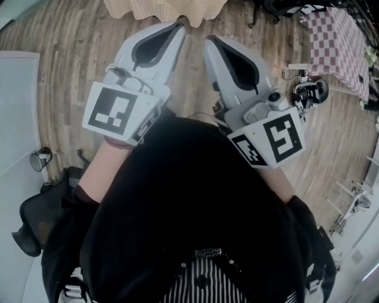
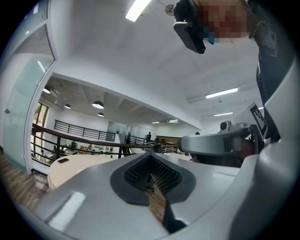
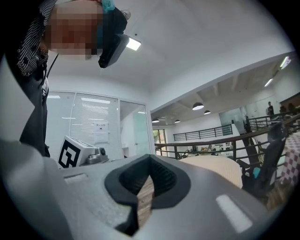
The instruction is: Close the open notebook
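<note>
No notebook shows in any view. In the head view my left gripper point(image 1: 179, 28) and right gripper point(image 1: 209, 41) are held side by side, level, in front of the person's dark-clothed body, above a wood floor. Both point toward a cream-clothed table point(image 1: 166, 9). The left gripper point(image 2: 151, 157) has its jaws together, with only a thin slit of floor showing between the dark pads and nothing held. The right gripper point(image 3: 150, 161) is likewise shut and empty. Each gripper view catches the other gripper beside it.
A table with a pink checked cloth point(image 1: 340, 47) stands at the right, with a black device point(image 1: 311, 92) on the floor near it. A white partition point(image 1: 18, 118) and a black bag point(image 1: 35, 219) are at the left. A dark railing point(image 2: 89, 139) runs behind the cream table point(image 2: 70, 166).
</note>
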`<state>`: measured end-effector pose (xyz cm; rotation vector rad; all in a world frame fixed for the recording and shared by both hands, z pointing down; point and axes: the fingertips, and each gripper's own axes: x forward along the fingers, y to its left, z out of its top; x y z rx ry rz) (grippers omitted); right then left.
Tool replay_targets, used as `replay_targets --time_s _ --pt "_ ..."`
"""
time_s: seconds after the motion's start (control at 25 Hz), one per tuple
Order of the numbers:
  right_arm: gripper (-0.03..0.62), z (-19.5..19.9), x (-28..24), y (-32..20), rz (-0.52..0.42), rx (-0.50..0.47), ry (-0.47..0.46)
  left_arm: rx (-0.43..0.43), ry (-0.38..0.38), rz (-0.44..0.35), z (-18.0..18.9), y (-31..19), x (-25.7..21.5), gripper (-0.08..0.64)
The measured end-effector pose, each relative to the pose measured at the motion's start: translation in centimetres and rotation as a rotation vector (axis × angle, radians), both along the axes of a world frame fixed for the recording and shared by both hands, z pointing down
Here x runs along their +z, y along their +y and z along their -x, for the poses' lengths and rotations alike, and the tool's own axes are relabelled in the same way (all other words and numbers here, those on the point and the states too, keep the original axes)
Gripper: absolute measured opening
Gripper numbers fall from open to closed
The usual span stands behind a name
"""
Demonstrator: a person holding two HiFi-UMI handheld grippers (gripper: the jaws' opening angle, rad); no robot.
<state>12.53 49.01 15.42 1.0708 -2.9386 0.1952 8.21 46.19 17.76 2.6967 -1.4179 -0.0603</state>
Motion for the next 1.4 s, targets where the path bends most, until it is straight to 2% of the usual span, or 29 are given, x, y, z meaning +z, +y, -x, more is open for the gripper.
replay_targets --time_s 0.12,0.24,0.4,0.52,0.68,0.88,0.96,1.08,1.2,1.4 --pt "0.002 1.2 0.6 -2.3 0.030 0.026 0.008 0.034 0.008 0.013 1.2 -2.3 0.3 -0.003" --pt "0.002 0.7 0.6 -5.4 0.065 0.078 -0.003 0.055 0.022 0.018 2.7 -4.2 0.6 -0.003" --pt "0.002 1.0 0.5 -9.7 0.061 0.125 -0.003 0.071 0.025 0.025 5.6 -6.2 1.9 0.003" --pt "0.002 3.9 -1.1 -9.3 0.066 0.111 -0.028 0.078 0.034 0.029 8.7 -5.1 1.0 0.003" --pt "0.002 8.0 -3.9 -7.4 0.059 0.066 -0.023 0.044 0.063 0.026 12.9 -1.8 -1.6 0.003" --pt "0.002 6.7 0.6 -15.7 0.060 0.035 -0.012 0.001 0.079 0.055 12.4 -8.3 4.0 0.003" --pt "0.002 6.6 1.3 -18.6 0.061 0.009 -0.008 -0.027 0.076 0.067 13.0 -10.4 4.7 0.003" --pt "0.002 6.0 -0.1 -23.2 0.043 -0.003 -0.041 -0.054 0.062 0.061 13.1 -14.7 3.7 0.003" --pt "0.002 4.6 -0.8 -27.2 0.046 0.021 -0.056 -0.035 0.062 0.059 12.1 -19.0 2.8 0.003" --pt "0.002 3.6 -2.1 -33.4 0.045 0.005 -0.095 -0.016 0.050 -0.007 10.8 -25.8 0.1 0.003"
